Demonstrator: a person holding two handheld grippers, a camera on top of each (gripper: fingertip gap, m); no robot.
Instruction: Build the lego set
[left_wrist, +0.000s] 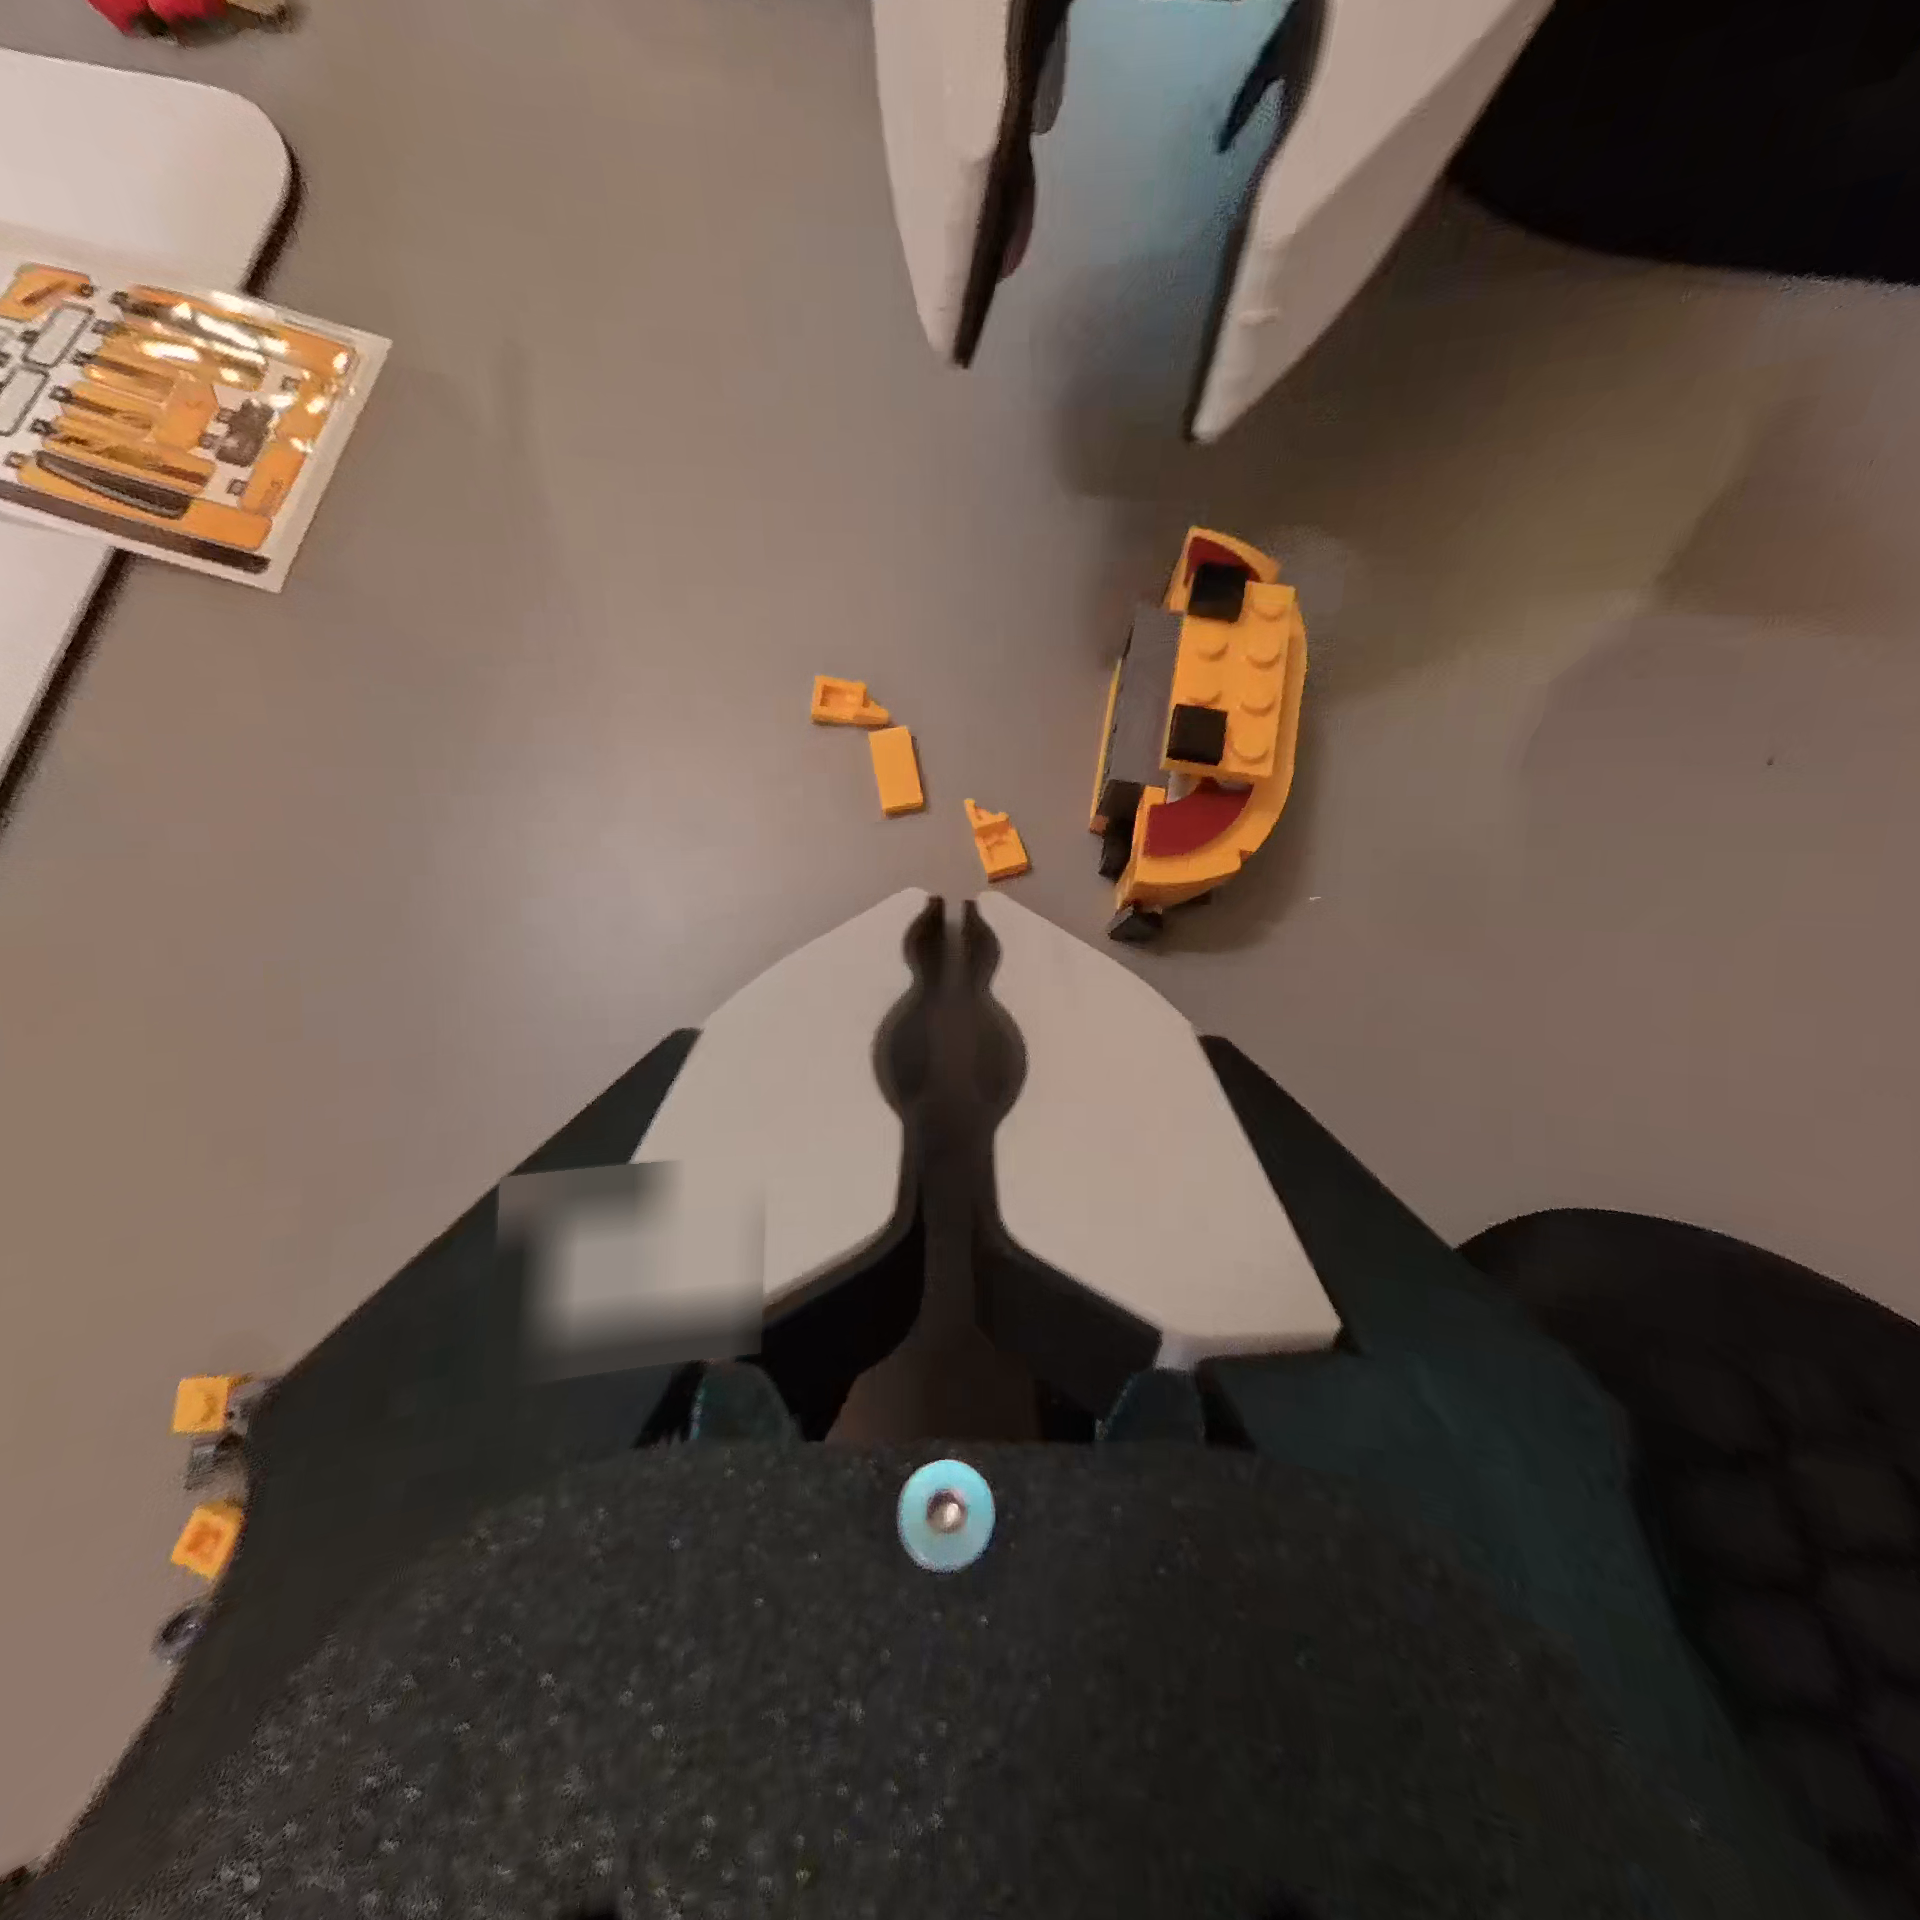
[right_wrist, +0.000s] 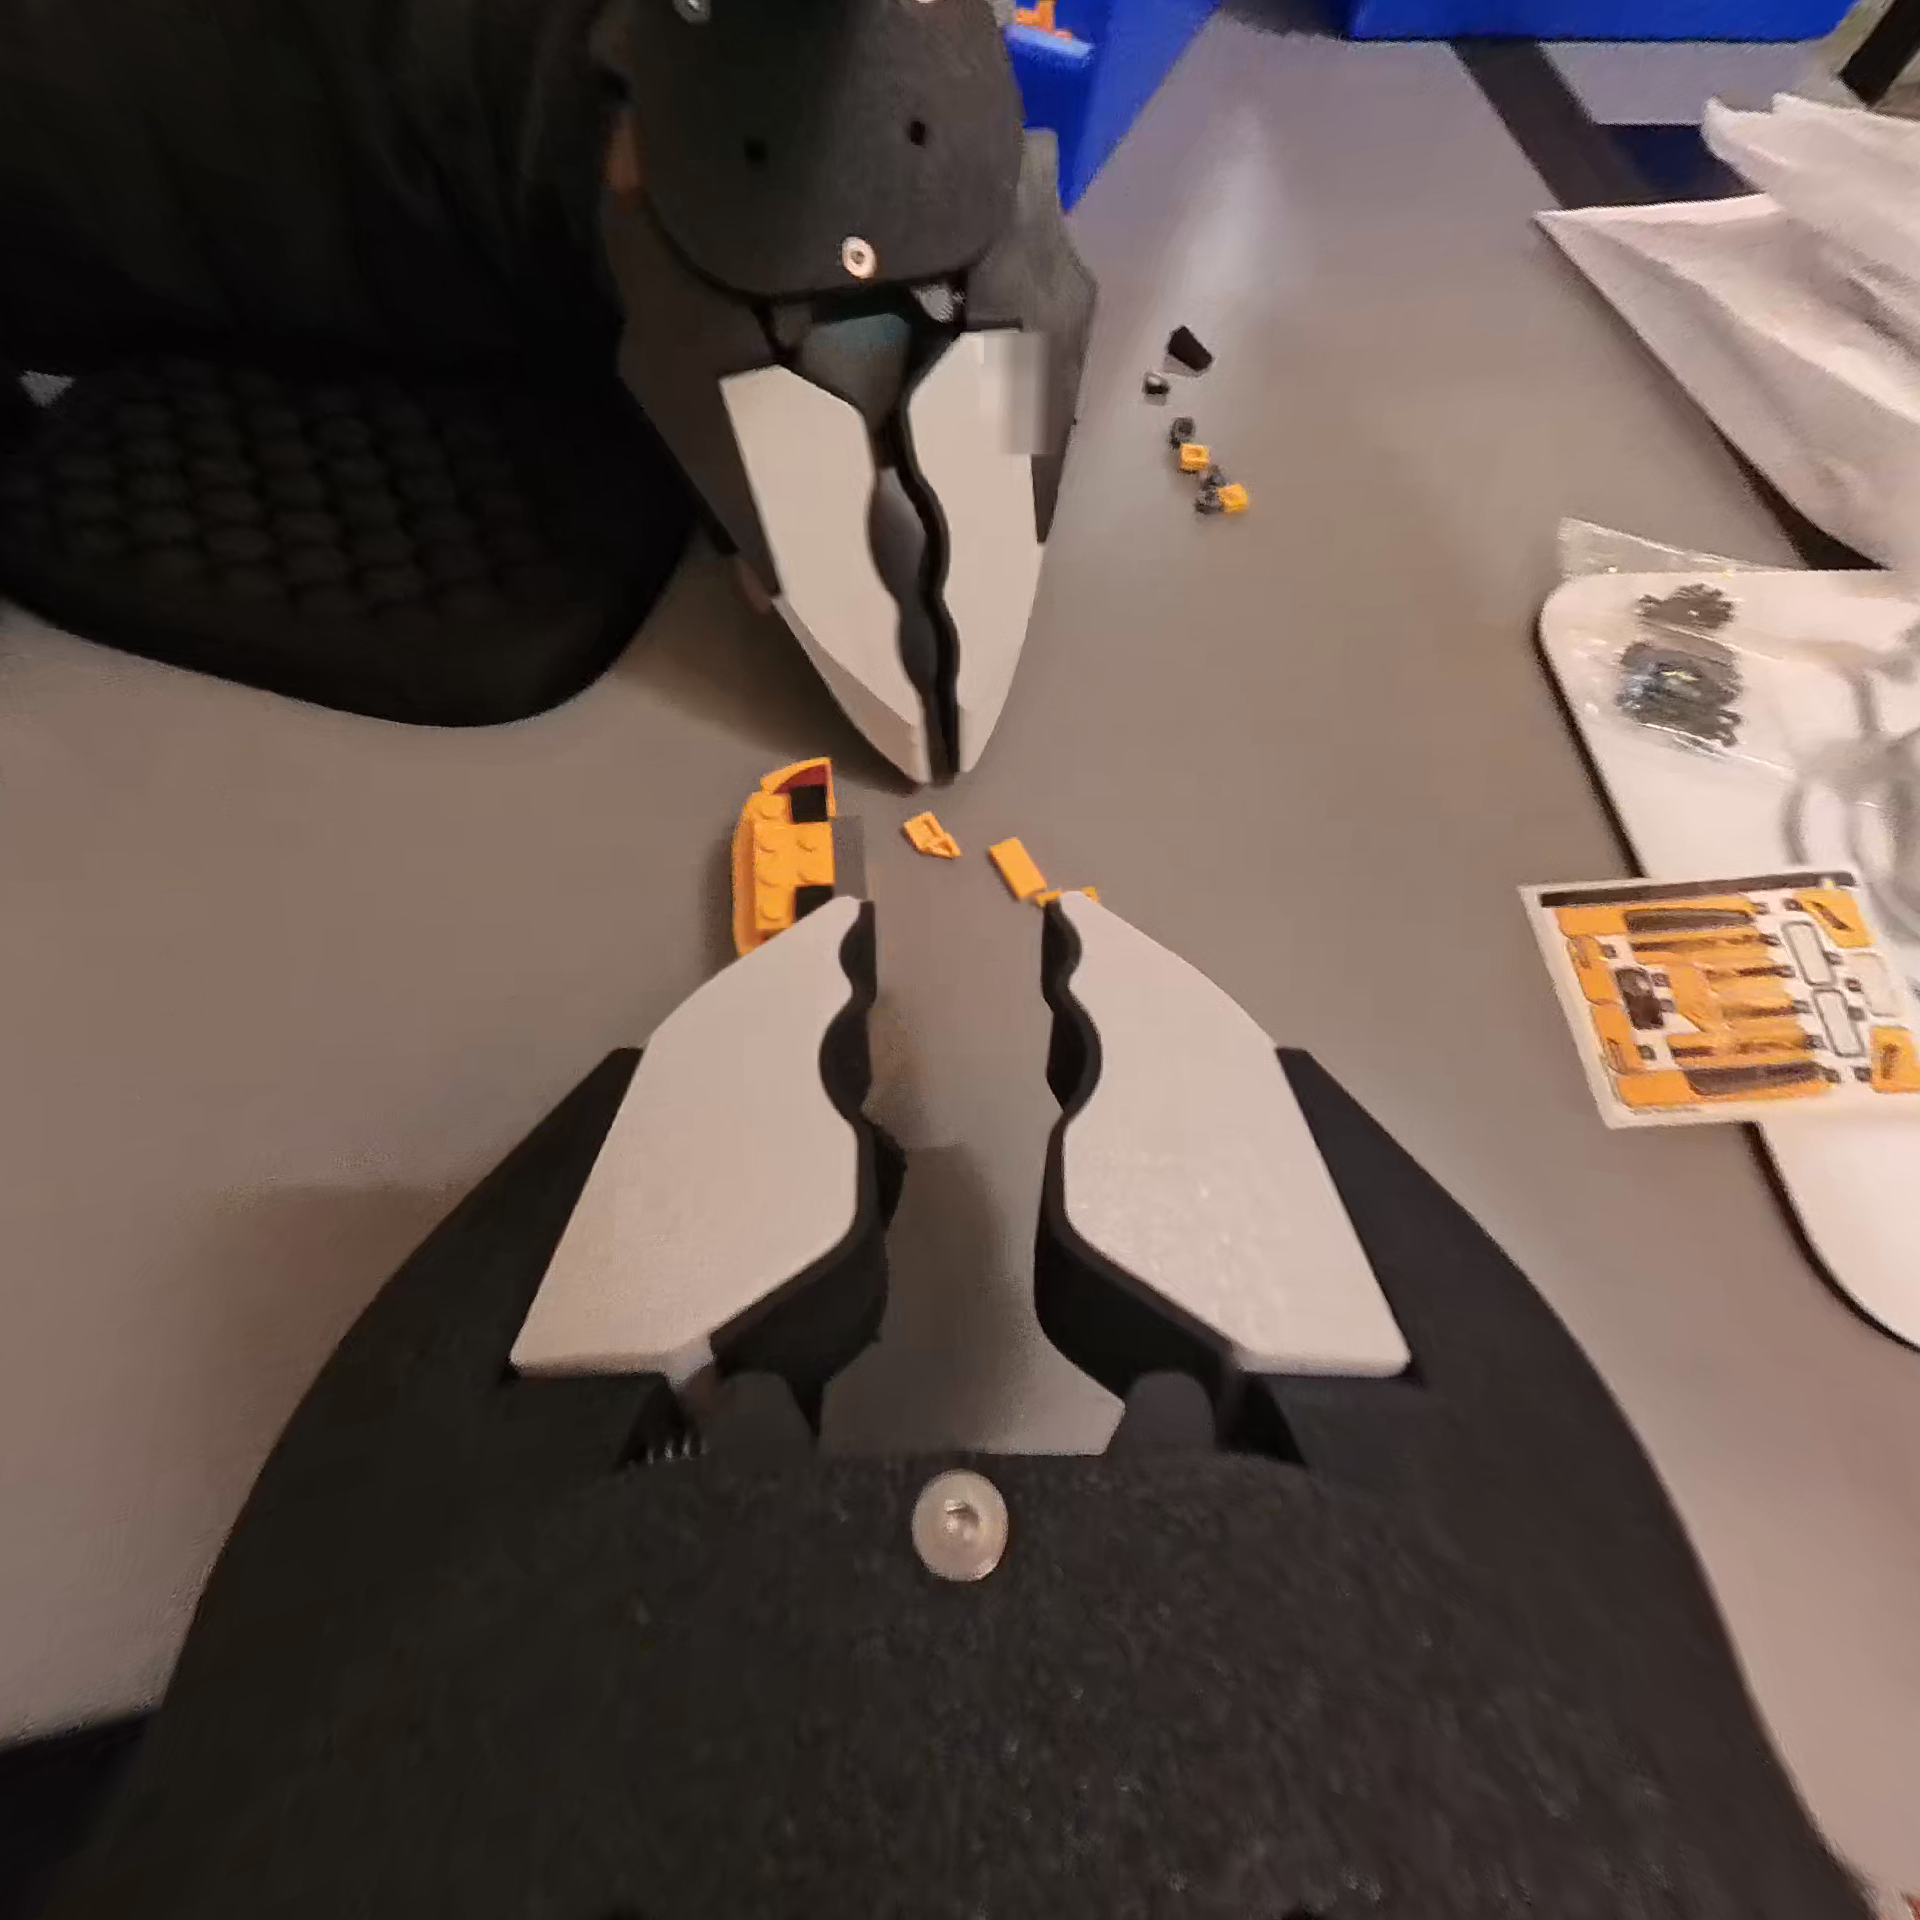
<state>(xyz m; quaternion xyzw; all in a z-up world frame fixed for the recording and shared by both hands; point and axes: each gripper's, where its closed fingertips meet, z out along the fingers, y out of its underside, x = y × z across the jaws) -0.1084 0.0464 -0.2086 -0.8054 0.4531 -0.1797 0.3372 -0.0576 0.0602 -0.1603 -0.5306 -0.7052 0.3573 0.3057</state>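
Two grippers face each other across the grey table, tips pointed at the same small scatter of orange bricks. The left gripper has its jaws pressed together, only a hairline gap at the very tips, and nothing sits between them. Its tips hover just short of a small orange clip piece, close but apart from it.

The right gripper comes in from the opposite side with its jaws parted to a moderate width, bare table showing between the fingers, nothing held. Its right fingertip is just beside another small orange piece; contact cannot be told from here.

Between the two grippers lie a flat orange tile and an orange wedge piece, loose on the table and apart from each other. To one side rests the partly built orange assembly, curved, with dark red arches, black tiles and a grey strip; neither gripper touches it.

Off to the edge, a sticker sheet lies partly on a white board, and a few tiny black and orange parts sit in a loose line farther back.
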